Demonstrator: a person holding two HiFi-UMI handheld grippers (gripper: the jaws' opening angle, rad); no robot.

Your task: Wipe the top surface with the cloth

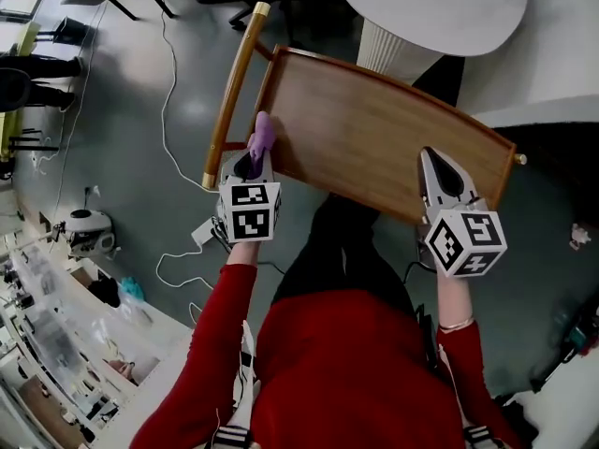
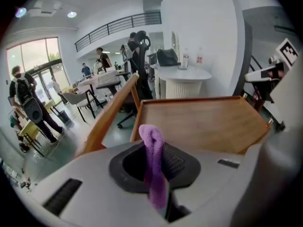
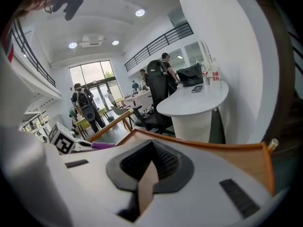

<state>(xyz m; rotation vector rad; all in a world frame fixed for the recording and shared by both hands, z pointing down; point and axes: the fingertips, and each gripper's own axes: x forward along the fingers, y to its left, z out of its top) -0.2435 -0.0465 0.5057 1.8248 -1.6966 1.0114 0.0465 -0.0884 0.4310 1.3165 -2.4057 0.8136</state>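
Holding a purple cloth at the left edge of a wooden top.
The wooden top (image 1: 393,138) is big and brown, with a raised rim and a long wooden rail (image 1: 234,92) beside its left edge. The left gripper (image 1: 260,143) is at that left edge, its jaws pinched on the purple cloth (image 1: 263,131). The right gripper (image 1: 432,155) is at the near right edge, jaws close together with nothing in them. Only the head view shows the red sleeves (image 1: 211,344). Only the gripper views show people (image 2: 21,93) far across the room.
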